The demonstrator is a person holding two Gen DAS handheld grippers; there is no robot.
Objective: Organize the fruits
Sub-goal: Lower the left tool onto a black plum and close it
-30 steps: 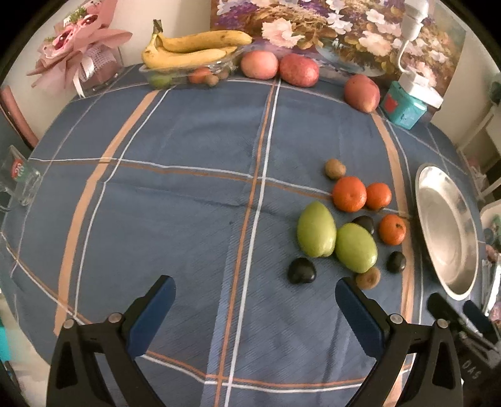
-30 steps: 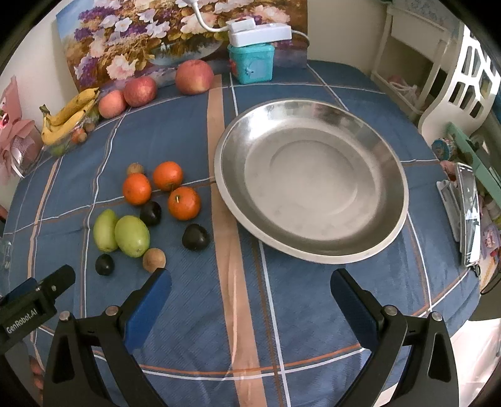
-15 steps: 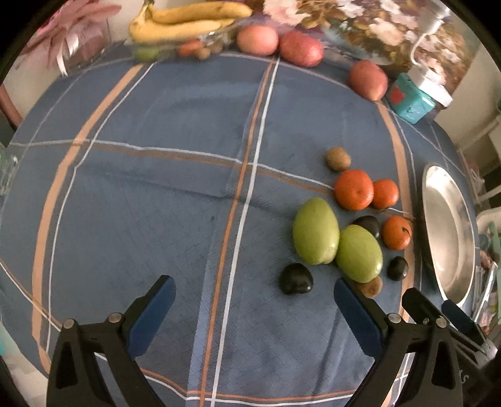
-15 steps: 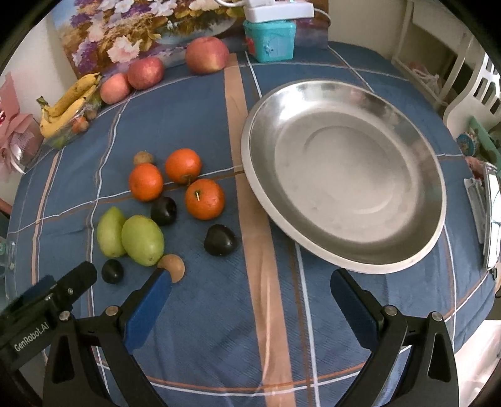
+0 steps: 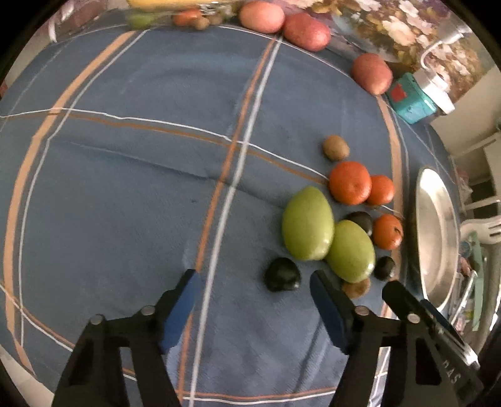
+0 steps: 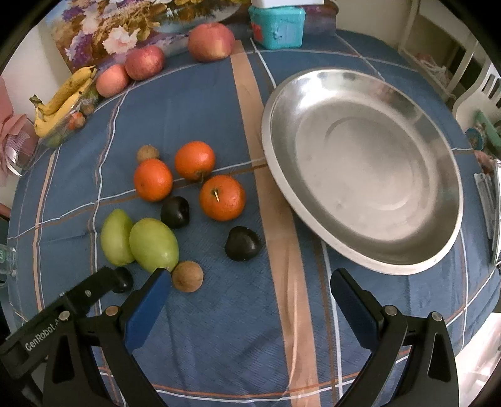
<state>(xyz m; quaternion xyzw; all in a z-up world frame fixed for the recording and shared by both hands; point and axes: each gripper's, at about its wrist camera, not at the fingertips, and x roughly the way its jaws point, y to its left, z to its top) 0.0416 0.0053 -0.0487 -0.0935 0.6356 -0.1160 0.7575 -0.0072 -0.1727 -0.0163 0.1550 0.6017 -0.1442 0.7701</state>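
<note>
Nothing has been sorted yet, as far as these views show: every loose fruit lies on the worktop [image 6: 188, 94] and the steel plate [image 6: 438, 256] holds nothing. In the right wrist view the cluster sits at about nine o'clock from the plate: three oranges [image 6: 222, 202], two green mangoes [image 6: 153, 244] touching each other, two dark plums [image 6: 242, 243], and two small brown fruits [image 6: 187, 276], one at the cluster's twelve o'clock edge and one at its six o'clock edge. A third dark plum [image 5: 282, 275] shows best in the left wrist view, at seven o'clock from the mangoes. The left hand-held gripper [image 5: 253, 300] points down over the cloth with its jaws closing; nothing is between them, though that plum lies just ahead, near the right finger. The right hand-held gripper [image 6: 250, 297] is spread wide and holds nothing, hanging over bare cloth between the cluster and the plate, its left finger just beside the lower brown fruit. Farther out, at the worktop's far edge, stand three apples [image 6: 211, 42], a bunch of bananas [image 6: 62, 100] on a clear tray, and a teal box [image 6: 277, 26]. I judge the task barely begun: the whole cluster remains to be moved, likely onto the plate, with the near plum the probable first pick.
</note>
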